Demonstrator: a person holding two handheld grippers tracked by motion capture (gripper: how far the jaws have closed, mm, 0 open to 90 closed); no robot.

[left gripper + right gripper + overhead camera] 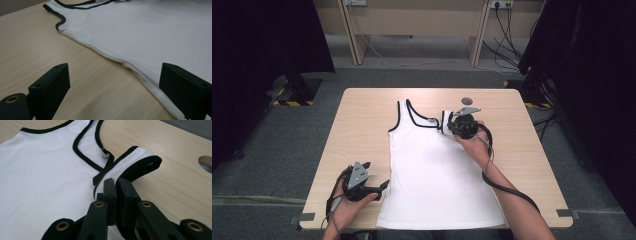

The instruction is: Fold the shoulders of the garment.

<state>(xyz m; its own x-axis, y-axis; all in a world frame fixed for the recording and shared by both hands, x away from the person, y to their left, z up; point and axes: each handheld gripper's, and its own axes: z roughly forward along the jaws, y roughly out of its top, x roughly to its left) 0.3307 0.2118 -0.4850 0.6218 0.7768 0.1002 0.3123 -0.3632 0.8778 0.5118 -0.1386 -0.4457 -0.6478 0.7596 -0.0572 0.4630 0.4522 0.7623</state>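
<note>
A white tank top (437,170) with black trim lies flat on the wooden table (362,115), neck toward the far side. My right gripper (451,127) is shut on its right shoulder strap (140,160), which is lifted and folded into a loop just past the jaws (115,182). My left gripper (381,187) rests near the table's front left, open, its jaws (115,72) straddling the shirt's left side seam (150,32) low over the wood. Nothing is pressed between them.
A round cable hole (467,100) sits in the table just beyond the right gripper, also seen at the right gripper view's edge (206,162). Bare wood flanks the shirt on both sides. Dark curtains, desk legs and floor cables lie beyond the table.
</note>
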